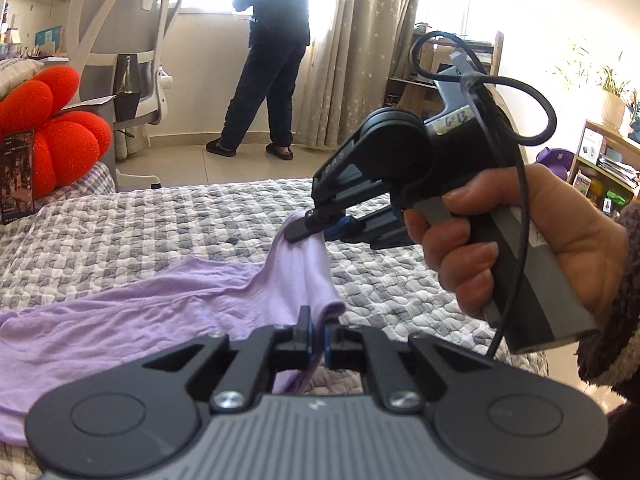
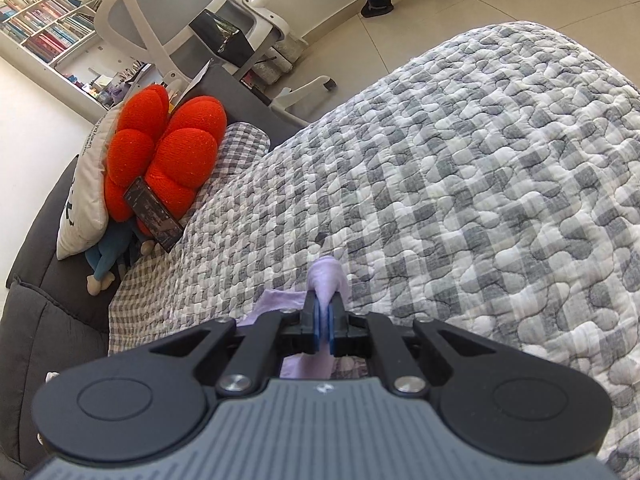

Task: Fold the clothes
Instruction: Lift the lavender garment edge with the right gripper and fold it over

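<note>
1. The shirt [image 1: 120, 320], pale lilac, lay spread over the quilt [image 1: 160, 232] on the bed, most of it flat to the left in my left camera's view, with one edge lifted off the quilt in a soft ridge.
2. My left claw [image 1: 318, 338] was clenched on that raised edge; the cloth passed between its blue pads [image 1: 309, 336] and hung down beneath them.
3. My right claw [image 1: 308, 229] was clenched on the same shirt a little farther along, the fabric draped from its tip down toward the left claw.
4. In my right camera's view the right claw [image 2: 325, 324] gripped a small bunch of lilac cloth [image 2: 328, 276] that poked out past the fingertips, above the quilt.
5. My right hand [image 1: 500, 240] was wrapped around the gripper's grey handle, a black cable [image 1: 532, 120] looping above it, and a fuzzy dark sleeve [image 1: 616, 300] covered the wrist.
6. A red cushion [image 2: 160, 148] sat at the head of the bed, against a white pillow [image 2: 86, 200], with a dark box [image 2: 154, 216] leaning on it.
7. Beyond the bed stood a white chair [image 1: 120, 40].
8. A person [image 1: 272, 60] in dark clothes stood at the bright window, back to me, beside a curtain [image 1: 368, 40].
</note>
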A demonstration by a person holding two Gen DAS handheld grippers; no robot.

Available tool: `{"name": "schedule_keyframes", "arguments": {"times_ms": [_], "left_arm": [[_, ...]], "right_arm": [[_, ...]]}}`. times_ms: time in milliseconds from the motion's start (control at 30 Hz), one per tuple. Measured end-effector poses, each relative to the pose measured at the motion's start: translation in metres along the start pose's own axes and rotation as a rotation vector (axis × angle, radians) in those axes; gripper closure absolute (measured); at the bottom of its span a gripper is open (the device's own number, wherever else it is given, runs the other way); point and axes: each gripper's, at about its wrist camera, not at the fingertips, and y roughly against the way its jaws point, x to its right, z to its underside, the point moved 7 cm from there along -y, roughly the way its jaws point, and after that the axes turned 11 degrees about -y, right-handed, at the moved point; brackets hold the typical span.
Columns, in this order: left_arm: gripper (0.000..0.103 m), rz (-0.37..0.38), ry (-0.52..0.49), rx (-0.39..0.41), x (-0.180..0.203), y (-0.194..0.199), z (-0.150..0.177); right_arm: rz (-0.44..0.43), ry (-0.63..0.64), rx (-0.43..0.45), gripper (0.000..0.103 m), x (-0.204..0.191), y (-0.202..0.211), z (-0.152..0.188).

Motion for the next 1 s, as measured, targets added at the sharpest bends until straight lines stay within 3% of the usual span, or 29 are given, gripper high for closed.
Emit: {"name": "schedule_keyframes", "arguments": {"times_ms": [367,1000], "left_arm": [[0.098,-0.063,0.131,0.031,-0.043,0.024,0.012],[0.098,-0.2,0.233,0.005,-0.122,0.062,0.048]], "right_arm": [[-0.032,0.06,-0.034,0.097,-0.045,-0.021,0.018],[-0.087,0.178,-0.135,0.097,-0.127,-0.077,0.073]]}}
